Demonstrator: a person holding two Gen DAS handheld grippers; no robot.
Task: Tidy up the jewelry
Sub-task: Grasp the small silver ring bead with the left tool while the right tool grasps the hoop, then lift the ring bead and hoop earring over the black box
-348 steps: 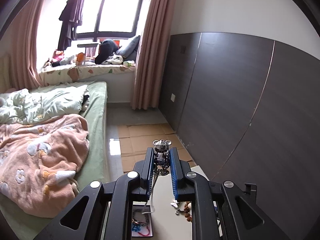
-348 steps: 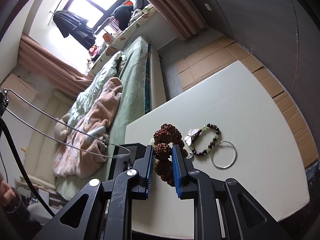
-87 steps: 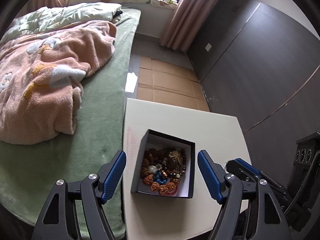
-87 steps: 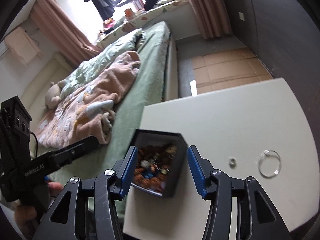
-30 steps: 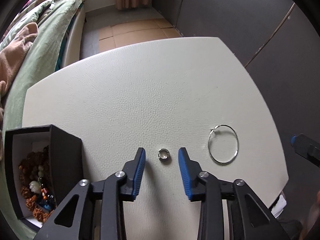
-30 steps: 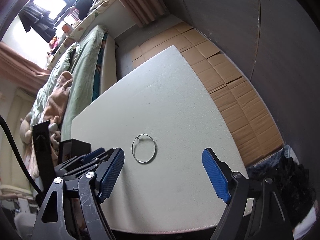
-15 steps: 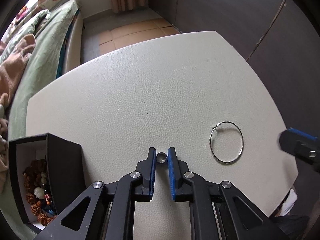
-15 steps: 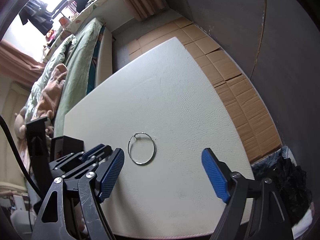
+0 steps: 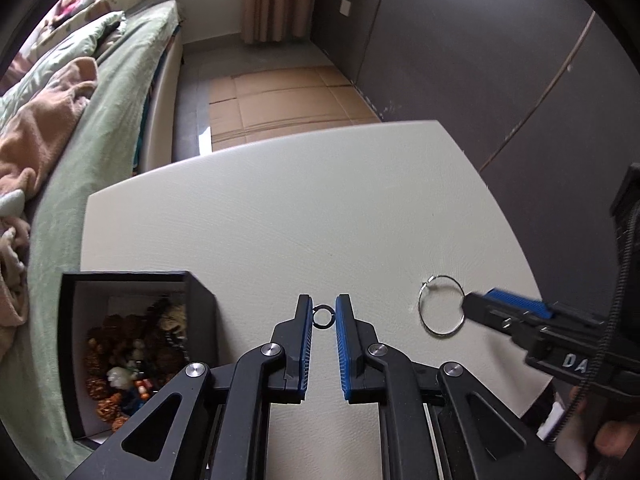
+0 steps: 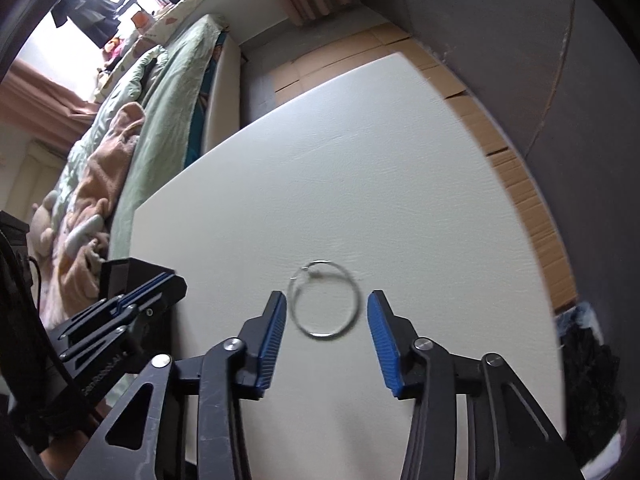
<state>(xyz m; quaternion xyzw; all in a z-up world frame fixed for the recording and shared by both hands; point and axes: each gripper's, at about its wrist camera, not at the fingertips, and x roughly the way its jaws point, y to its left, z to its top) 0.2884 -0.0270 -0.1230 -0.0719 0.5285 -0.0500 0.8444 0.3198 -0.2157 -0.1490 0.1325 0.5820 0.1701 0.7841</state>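
My left gripper [image 9: 322,307] is shut on a small dark finger ring [image 9: 322,316] and holds it just above the white table [image 9: 280,216]. A black jewelry box [image 9: 132,344] full of beads and bracelets stands at its left. A thin silver hoop [image 9: 441,305] lies on the table to the right. In the right wrist view my right gripper [image 10: 326,304] is open, its blue pads either side of the silver hoop [image 10: 325,305], low over the table. The left gripper [image 10: 132,312] shows at the left there.
A bed with green and pink blankets [image 9: 60,112] runs along the table's left side. A dark panelled wall [image 9: 480,60] stands to the right. Cardboard sheets [image 9: 280,96] cover the floor beyond the table's far edge.
My left gripper has closed on the small ring and lifted it slightly. My right gripper has moved in over the silver hoop and narrowed, with its pads now either side of it.
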